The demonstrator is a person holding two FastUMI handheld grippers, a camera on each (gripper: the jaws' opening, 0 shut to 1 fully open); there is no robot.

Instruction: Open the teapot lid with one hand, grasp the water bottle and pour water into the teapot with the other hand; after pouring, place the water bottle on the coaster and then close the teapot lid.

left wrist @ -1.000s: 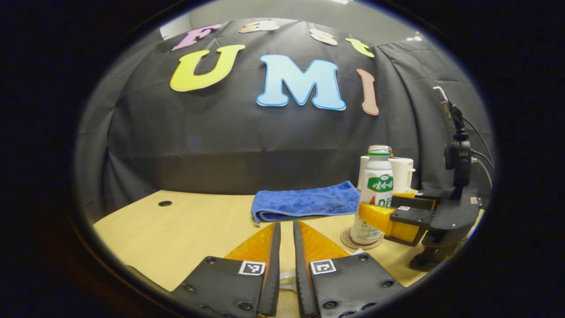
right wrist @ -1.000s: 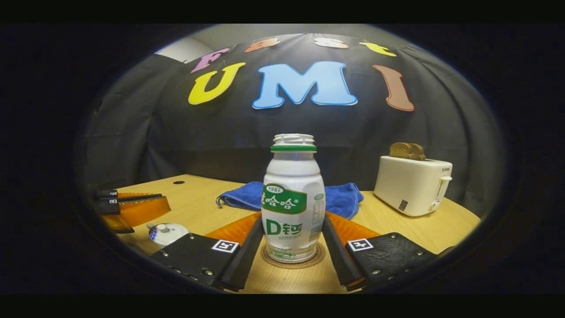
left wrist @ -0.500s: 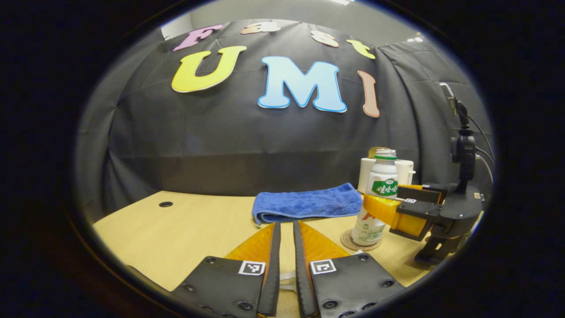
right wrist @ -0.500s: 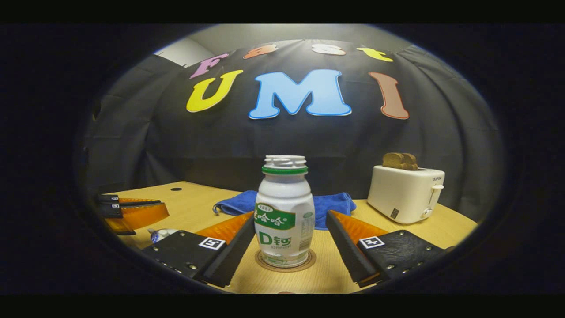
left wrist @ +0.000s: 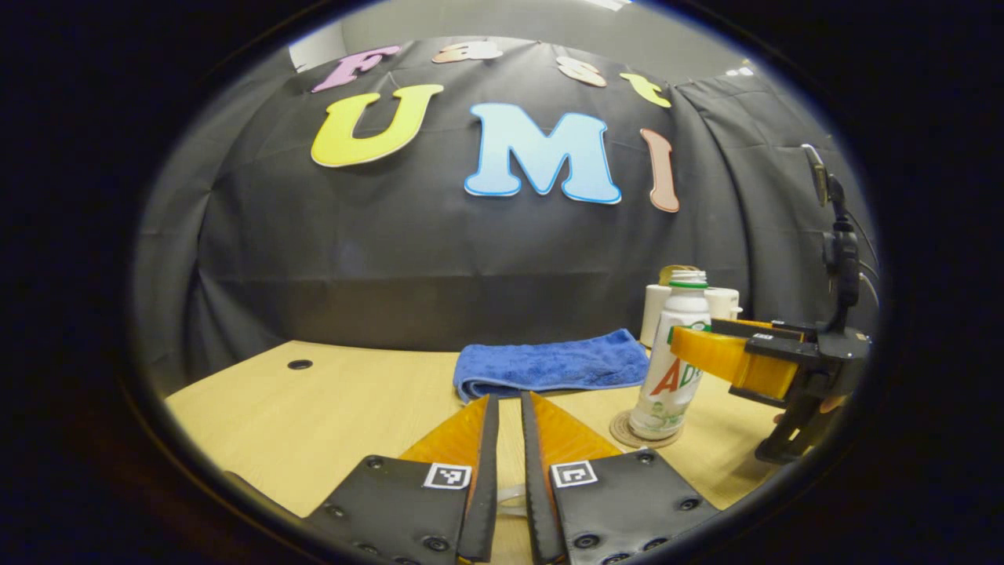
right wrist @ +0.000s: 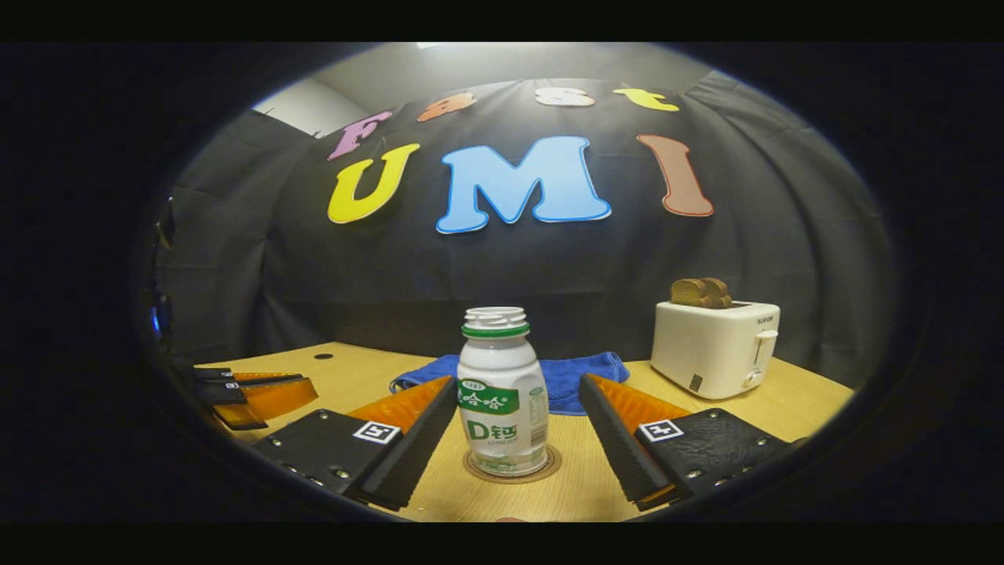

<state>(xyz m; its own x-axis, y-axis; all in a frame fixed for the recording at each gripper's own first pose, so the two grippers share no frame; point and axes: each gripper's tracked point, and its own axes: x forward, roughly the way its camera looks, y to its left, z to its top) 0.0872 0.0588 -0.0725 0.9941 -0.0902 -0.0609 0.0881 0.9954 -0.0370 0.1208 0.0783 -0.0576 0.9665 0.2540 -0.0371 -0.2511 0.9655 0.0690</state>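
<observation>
On the coaster: water bottle upright, placed.
Right gripper spread, clear of bottle; left gripper nearly closed, contents unclear; lid closing remains.

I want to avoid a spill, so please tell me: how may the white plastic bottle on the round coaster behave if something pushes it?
The white plastic bottle is tall over a narrow base, so a push near its neck would probably tip it. It has no cap, so leftover liquid might spill. Its round body would likely roll off the round coaster. The right gripper stands open around it.
</observation>
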